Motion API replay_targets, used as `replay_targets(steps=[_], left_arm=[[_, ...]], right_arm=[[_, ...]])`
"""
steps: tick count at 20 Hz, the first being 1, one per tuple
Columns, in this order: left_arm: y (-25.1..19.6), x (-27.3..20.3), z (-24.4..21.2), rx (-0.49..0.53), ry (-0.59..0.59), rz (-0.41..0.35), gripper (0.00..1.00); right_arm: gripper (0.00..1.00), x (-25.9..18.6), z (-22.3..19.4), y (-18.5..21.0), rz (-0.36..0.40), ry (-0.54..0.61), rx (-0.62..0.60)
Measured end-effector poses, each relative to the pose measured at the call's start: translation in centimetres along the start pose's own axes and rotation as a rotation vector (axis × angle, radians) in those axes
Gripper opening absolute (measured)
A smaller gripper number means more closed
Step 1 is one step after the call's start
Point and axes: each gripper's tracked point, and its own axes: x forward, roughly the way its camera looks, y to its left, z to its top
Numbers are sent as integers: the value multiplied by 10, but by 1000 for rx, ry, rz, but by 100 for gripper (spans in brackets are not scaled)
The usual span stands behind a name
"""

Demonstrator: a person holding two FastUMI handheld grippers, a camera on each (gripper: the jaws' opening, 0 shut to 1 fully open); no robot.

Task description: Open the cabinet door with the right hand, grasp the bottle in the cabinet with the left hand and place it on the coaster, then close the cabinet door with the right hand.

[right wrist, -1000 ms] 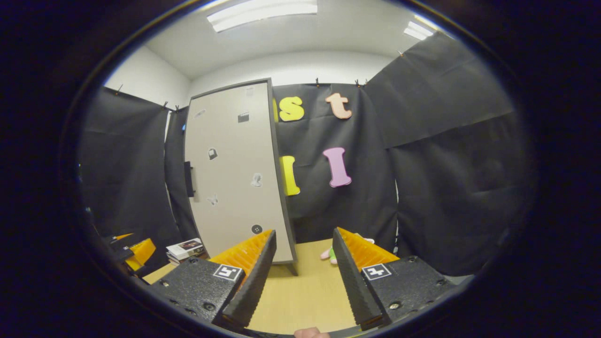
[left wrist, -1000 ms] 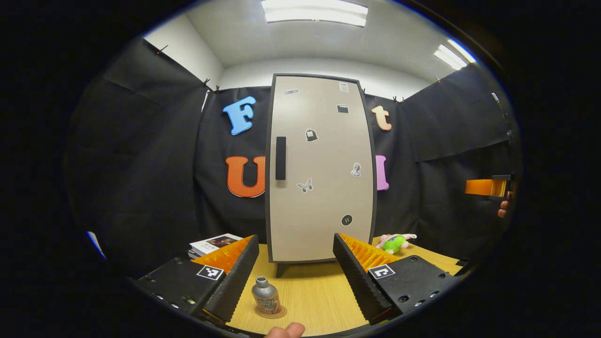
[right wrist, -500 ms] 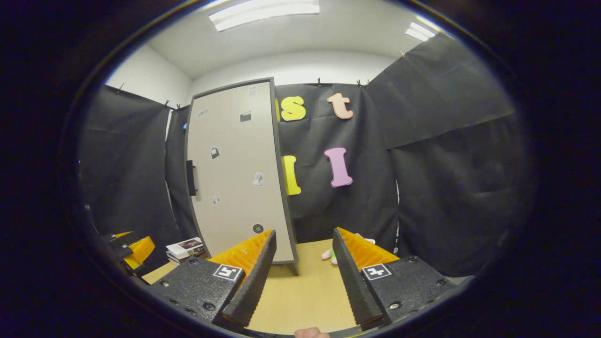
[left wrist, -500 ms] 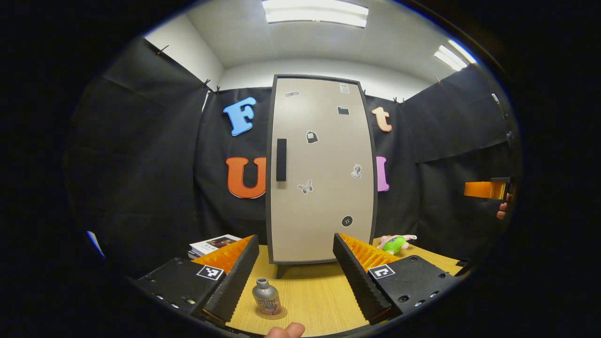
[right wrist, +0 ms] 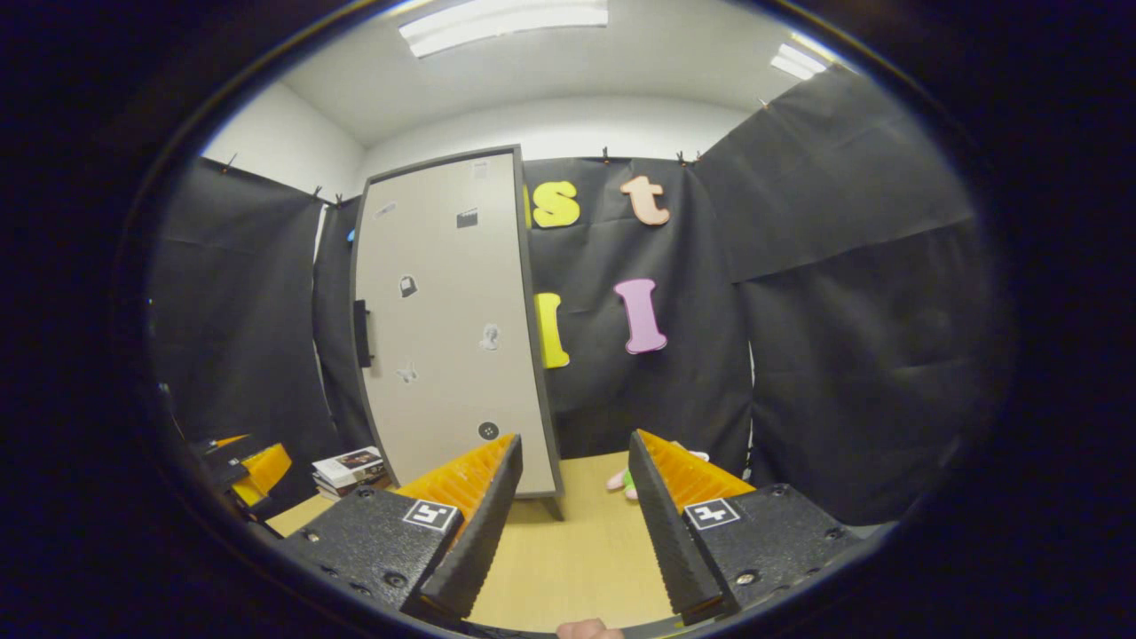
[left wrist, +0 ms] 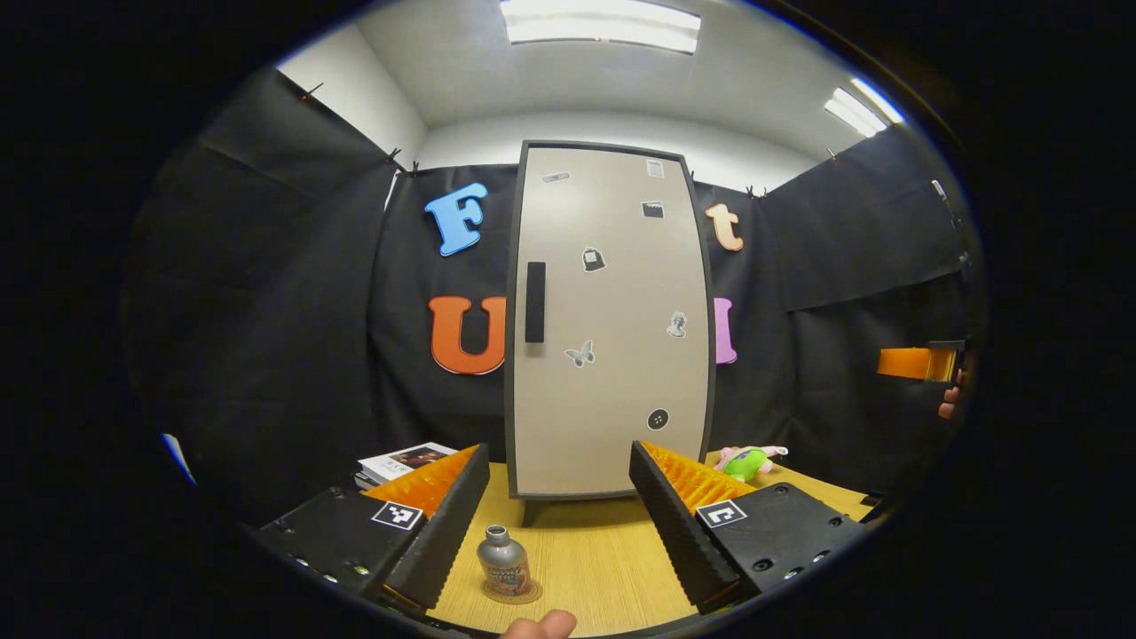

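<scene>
A tall beige cabinet (left wrist: 608,328) stands at the back of the wooden table, its door shut, with a dark handle (left wrist: 534,302) on the left side. In the right gripper view the cabinet (right wrist: 448,328) stands to the left. A small silver bottle (left wrist: 502,561) stands upright on a round coaster (left wrist: 526,592) on the table, just inside the left finger of my left gripper (left wrist: 559,519), which is open and holds nothing. My right gripper (right wrist: 572,510) is open too, over bare tabletop. The right gripper (left wrist: 919,362) also shows far right in the left gripper view.
A stack of books (left wrist: 404,461) lies left of the cabinet. A green and pink plush toy (left wrist: 748,459) lies to its right on the wooden table (left wrist: 595,559). Black cloth walls close in the booth on three sides.
Both views have drifted slightly; the cabinet sits a little lower and further right in frame. The bottle and the door have not moved.
</scene>
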Motion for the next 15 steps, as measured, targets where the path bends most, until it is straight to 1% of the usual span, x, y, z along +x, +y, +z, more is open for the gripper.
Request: replay_targets(steps=[4,15], left_arm=[[0,-1,1,0,-1,-1,96],[2,-1,1,-2,0,2,96]], right_arm=[[79,0,-4,-1,-9,7,-12],[79,-2,-1,1,-3,3,-10]])
